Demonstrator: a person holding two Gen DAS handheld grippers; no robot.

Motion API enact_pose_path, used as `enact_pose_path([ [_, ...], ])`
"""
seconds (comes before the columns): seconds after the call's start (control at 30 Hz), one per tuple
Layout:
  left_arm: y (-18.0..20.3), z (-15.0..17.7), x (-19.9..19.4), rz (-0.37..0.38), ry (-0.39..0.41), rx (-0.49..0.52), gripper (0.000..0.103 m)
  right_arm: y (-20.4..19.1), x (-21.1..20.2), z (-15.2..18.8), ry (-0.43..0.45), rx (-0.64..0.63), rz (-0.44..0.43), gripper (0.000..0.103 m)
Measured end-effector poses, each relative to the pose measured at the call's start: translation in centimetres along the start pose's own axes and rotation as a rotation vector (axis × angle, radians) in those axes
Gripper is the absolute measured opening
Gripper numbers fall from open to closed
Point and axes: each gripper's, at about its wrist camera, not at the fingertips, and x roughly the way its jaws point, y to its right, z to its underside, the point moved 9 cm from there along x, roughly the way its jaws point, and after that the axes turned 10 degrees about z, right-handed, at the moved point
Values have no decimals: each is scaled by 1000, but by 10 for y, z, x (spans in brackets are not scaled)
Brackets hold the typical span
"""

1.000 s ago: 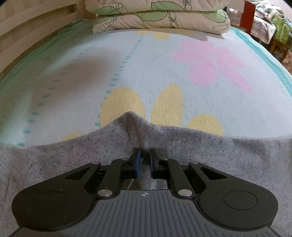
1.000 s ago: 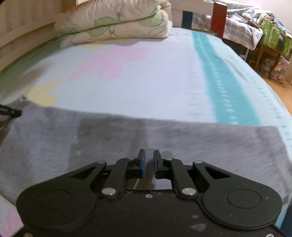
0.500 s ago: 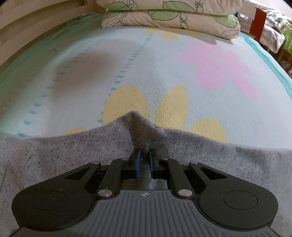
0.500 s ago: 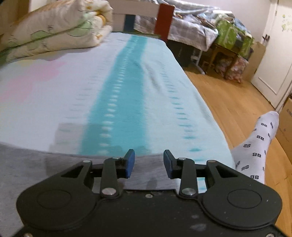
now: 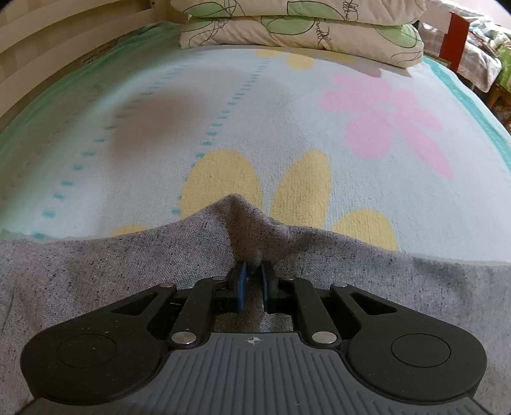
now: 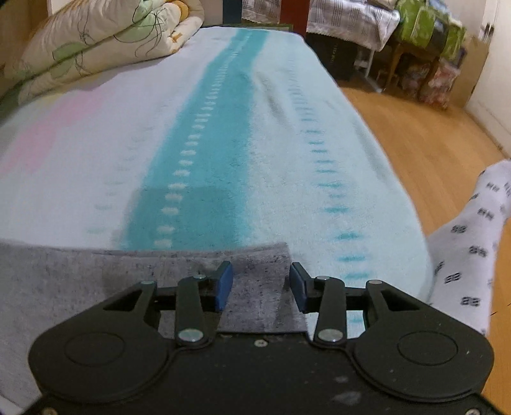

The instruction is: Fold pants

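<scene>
Down at the bottom centre of the left wrist view, the left hand-held gripper (image 5: 253,274) is clenched on a pinch of the grey pants (image 5: 95,281), and the cloth rises into a small peak just above its blue pads (image 5: 241,282). The pants spread across the whole lower part of that frame, lying on the bed (image 5: 159,153), whose light blue blanket carries yellow and pink flower shapes in the middle and right. Folded pillows (image 5: 303,28) sit stacked at the top of the frame.

In the right wrist view, the right hand-held gripper (image 6: 261,282) sits at the bottom centre with its jaws closing; a corner edge of the pants (image 6: 57,281) lies between the pads (image 6: 223,285), which stand apart from the cloth and do not press it. The grey fabric runs from there out to the lower left. A teal stripe runs up the bed (image 6: 80,178) through the middle. At the right edge, a person's foot in a white patterned sock (image 6: 466,242) stands over the wooden floor (image 6: 431,143).
</scene>
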Motion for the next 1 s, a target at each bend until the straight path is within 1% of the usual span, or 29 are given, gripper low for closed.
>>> enact_pose_path([
  [0.03, 0, 0, 0, -1, 0, -2, 11, -1, -1, 0, 1, -9, -4, 7],
  [0.07, 0, 0, 0, -2, 0, -4, 11, -3, -3, 0, 3, -15, -26, 4],
  [0.1, -1, 0, 1, -2, 0, -6, 11, -5, -5, -1, 10, -9, -47, 4],
  [0.13, -1, -1, 1, -2, 1, -9, 11, -5, -9, -4, 27, 0, -49, 4],
  [0.2, -1, -1, 1, -6, 2, -8, 11, 3, -8, -12, 58, 24, 5, 3],
  [0.23, -1, -1, 0, -10, 2, -7, 11, 6, -4, -14, 50, 53, 4, 3],
  [0.27, -1, -1, -1, -11, 1, -9, 11, 8, 3, -14, 22, 83, -8, 3],
  [0.33, -2, -1, -5, -6, 1, -34, 11, 4, 8, -12, 14, 51, 2, 3],
  [0.4, -3, -1, -13, -15, 14, -53, 11, 2, 3, -11, 24, 40, -4, 9],
  [0.43, 0, -2, -20, -16, 31, -44, 11, 3, -1, -11, 26, 52, -15, 18],
  [0.47, 6, -3, -27, -13, 48, -27, 11, 5, -6, -10, 25, 55, -34, 35],
  [0.53, 22, -1, -40, 10, 71, 0, 11, 8, -16, -7, 22, 37, -66, 54],
  [0.63, 53, 7, -50, 95, 70, 10, 11, 13, -22, 0, -29, 42, -117, 54],
  [0.8, 112, 24, -57, 224, 32, 59, 11, 38, -12, 4, -115, 181, -202, 54],
  [0.93, 157, 34, -57, 296, 2, 113, 11, 49, 0, 11, -180, 199, -223, 54],
  [1.0, 173, 36, -55, 328, -10, 126, 11, 51, 7, 16, -221, 204, -246, 54],
])
